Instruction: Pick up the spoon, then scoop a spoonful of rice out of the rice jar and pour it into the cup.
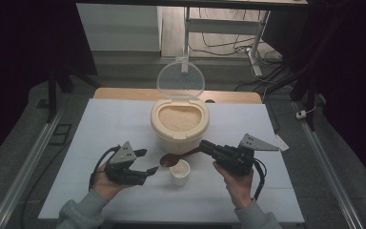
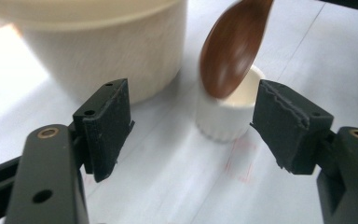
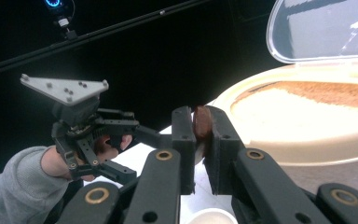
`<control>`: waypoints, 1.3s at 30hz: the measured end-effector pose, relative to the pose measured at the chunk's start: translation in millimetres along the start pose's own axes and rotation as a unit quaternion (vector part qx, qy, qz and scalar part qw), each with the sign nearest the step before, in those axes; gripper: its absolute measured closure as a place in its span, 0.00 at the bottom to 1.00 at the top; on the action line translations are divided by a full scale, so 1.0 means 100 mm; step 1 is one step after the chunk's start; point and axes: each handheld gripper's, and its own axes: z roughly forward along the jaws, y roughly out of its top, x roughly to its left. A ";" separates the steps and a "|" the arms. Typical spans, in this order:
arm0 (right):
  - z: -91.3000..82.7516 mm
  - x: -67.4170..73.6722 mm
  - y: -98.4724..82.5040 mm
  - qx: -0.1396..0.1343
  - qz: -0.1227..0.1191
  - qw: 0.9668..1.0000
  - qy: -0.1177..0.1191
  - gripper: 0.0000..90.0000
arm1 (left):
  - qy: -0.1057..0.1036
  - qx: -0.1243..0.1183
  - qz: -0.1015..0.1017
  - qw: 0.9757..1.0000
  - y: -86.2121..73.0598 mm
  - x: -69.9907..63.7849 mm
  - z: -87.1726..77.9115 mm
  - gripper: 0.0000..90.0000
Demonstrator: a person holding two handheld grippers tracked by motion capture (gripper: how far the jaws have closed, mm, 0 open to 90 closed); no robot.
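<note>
Right gripper [image 1: 208,147] fingers clamp spoon [image 1: 177,157] handle | bowl over cup [image 1: 179,171], long axis 2-to-8 o'clock | left gripper [image 1: 145,161] fingers wide, empty, at cup's 9 o'clock

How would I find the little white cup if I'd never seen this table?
Look for the big cream rice container with its clear lid up, in the middle of the white table. Right in front stands the little white cup, ribbed and far smaller, with the brown spoon over its rim.

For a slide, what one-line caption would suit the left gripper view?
Open left gripper facing a small white cup, a brown spoon tipped over it, beside the cream rice container.
</note>
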 end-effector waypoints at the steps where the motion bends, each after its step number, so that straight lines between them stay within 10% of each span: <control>1: -0.01 -0.01 0.01 -0.001 0.000 1.000 0.000 0.92 | 0.005 0.001 -0.008 1.000 -0.05 0.04 -0.03 0.29; 25: -0.23 -0.06 0.19 -0.038 -0.017 0.999 -0.012 0.92 | 0.058 0.024 -0.078 0.995 -0.83 0.36 -0.41 0.28; 39: -0.33 -0.08 0.28 -0.063 -0.021 0.998 -0.021 0.92 | 0.058 0.034 -0.083 0.994 -0.88 0.39 -0.38 0.26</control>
